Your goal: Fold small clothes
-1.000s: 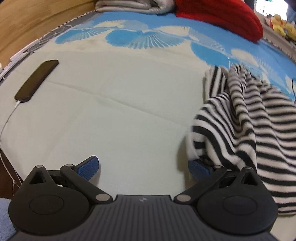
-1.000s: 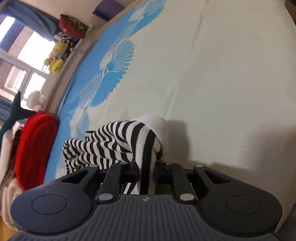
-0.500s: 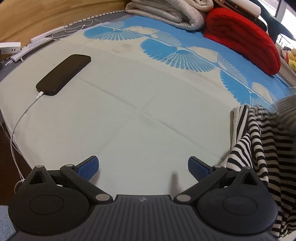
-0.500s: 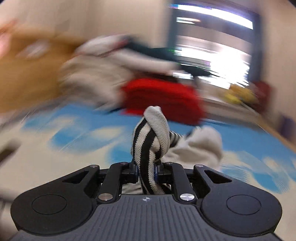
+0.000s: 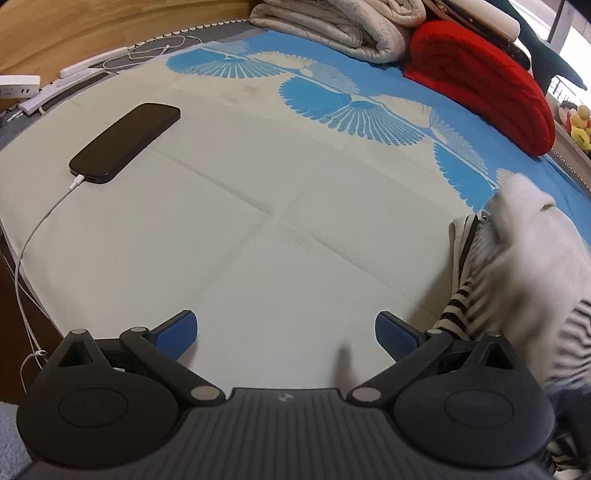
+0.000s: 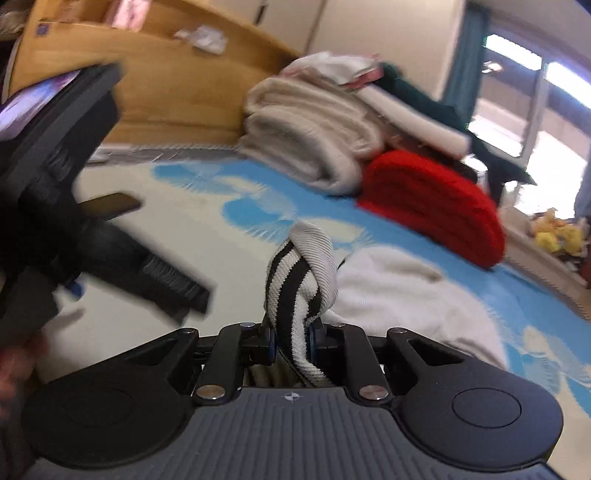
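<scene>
The black-and-white striped garment [image 5: 517,288] hangs blurred at the right of the left wrist view, its pale inner side showing. My left gripper [image 5: 286,334] is open and empty above the bed sheet [image 5: 258,229], just left of the garment. My right gripper [image 6: 290,341] is shut on a bunched fold of the striped garment [image 6: 301,280] and holds it up over the bed. The rest of the garment trails to the right as pale cloth. The left gripper's body [image 6: 55,206] shows blurred at the left of the right wrist view.
A black phone [image 5: 125,142] on a white cable lies on the sheet at the left. A red folded blanket [image 5: 484,81] and beige folded blankets [image 5: 340,22] are stacked at the far edge. A wooden headboard [image 6: 166,85] stands behind. Plush toys [image 6: 557,232] sit at the right.
My right gripper has swung round and lifted the striped garment, which now shows its pale inner side. My left gripper has drawn back from the garment and stayed open.
</scene>
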Demonstrator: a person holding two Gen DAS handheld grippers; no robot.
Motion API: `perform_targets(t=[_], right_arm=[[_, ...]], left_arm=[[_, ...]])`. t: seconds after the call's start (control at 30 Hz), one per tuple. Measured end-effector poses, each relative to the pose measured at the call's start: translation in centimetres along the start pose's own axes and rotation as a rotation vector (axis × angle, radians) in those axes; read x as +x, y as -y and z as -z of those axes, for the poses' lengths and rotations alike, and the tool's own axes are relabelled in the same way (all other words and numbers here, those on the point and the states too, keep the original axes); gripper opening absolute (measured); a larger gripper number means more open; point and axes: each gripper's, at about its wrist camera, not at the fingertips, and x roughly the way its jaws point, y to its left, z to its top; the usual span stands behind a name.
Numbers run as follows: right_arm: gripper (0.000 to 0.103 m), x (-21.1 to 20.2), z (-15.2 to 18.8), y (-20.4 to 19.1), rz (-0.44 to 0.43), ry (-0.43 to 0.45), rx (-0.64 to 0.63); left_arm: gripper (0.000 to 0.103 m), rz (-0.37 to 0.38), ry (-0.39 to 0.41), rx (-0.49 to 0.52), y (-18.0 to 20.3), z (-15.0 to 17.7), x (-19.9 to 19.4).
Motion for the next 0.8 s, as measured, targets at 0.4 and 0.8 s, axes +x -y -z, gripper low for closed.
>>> perform_targets(t=[0.4, 0.8], right_arm=[[0.049, -11.7, 0.9, 7.3, 0.030, 0.128, 0.168], [0.030, -8.3, 9.0, 8.3, 0.135, -0.151, 0.116]], left_arm=[[0.103, 0.214, 0.069, -0.002, 1.2, 0.3, -2.9], [0.103, 0.224, -0.147, 0.219, 9.1, 4.3, 1.3]])
